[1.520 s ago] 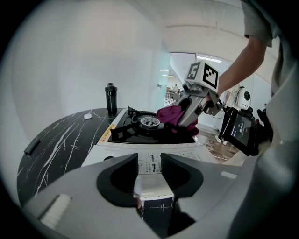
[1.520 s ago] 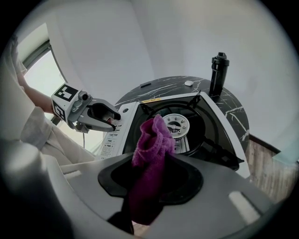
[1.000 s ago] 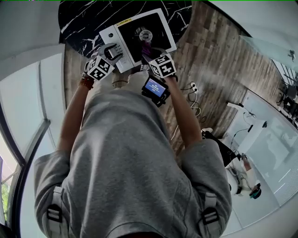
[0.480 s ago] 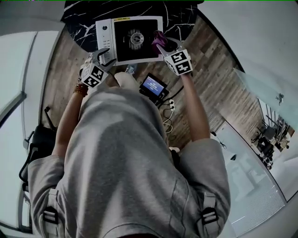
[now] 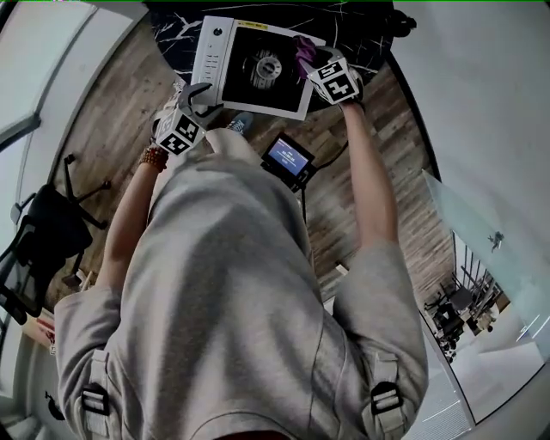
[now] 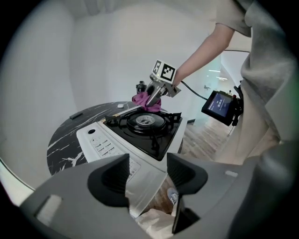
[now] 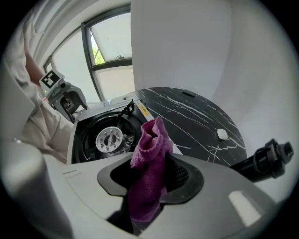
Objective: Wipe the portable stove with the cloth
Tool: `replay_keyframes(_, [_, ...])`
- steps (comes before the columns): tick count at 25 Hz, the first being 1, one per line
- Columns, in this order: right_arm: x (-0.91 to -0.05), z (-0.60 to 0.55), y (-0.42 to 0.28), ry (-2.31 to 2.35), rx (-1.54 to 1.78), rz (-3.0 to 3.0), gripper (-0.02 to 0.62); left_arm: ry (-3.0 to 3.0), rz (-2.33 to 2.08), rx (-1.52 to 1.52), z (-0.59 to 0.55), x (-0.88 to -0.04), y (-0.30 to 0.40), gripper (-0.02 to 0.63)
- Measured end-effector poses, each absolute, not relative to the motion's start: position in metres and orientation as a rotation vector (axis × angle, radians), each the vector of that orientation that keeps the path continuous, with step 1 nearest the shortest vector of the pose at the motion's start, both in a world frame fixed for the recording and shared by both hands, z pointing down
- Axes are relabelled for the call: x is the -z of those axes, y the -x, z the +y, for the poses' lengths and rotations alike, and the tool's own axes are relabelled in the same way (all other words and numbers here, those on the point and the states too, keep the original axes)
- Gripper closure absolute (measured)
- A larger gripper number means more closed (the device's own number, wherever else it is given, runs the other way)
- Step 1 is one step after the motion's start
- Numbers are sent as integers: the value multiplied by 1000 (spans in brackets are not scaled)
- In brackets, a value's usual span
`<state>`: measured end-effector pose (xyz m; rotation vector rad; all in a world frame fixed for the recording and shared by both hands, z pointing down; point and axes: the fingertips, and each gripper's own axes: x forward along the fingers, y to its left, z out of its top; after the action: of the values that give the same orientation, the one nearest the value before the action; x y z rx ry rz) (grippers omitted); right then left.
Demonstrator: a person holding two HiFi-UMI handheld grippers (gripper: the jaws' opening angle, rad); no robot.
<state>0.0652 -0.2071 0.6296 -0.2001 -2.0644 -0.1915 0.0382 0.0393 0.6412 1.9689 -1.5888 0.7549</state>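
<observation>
The portable stove [image 5: 209,56], white with a black top and a round burner [image 7: 110,138], sits on the black marble table [image 5: 172,21]. My right gripper [image 5: 308,58] is shut on a purple cloth [image 7: 149,158] at the stove's far right corner; the left gripper view shows the cloth [image 6: 142,99] down at that edge. My left gripper [image 5: 196,96] hovers just off the stove's near left corner. Its jaws have just been opening, and the stove's corner [image 6: 149,172] shows between them without the pads pressing on it.
A small screen device [image 5: 288,157] hangs at the person's waist, with a cable. A black office chair [image 5: 43,232] stands on the wooden floor at the left. A black knobbed object [image 7: 264,158] juts out at the table's right edge. A small white item [image 7: 222,134] lies on the table.
The right gripper has carried the cloth from the stove's near edge to its far right corner. The left gripper has slid from the control panel to just off the stove's corner.
</observation>
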Motion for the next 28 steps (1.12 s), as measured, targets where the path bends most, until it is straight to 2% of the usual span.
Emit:
replay_keyframes(14, [-641, -186, -76, 300, 290, -1932, 436, -1931, -1550, -860, 43, -650, -38, 364])
replay_keyframes(18, [-641, -176, -84, 323, 304, -1930, 437, -1893, -1530, -853, 42, -650, -43, 342])
replay_keyframes(28, [-640, -159, -102, 355, 253, -1927, 439, -1839, -1543, -878, 40, -651, -43, 342])
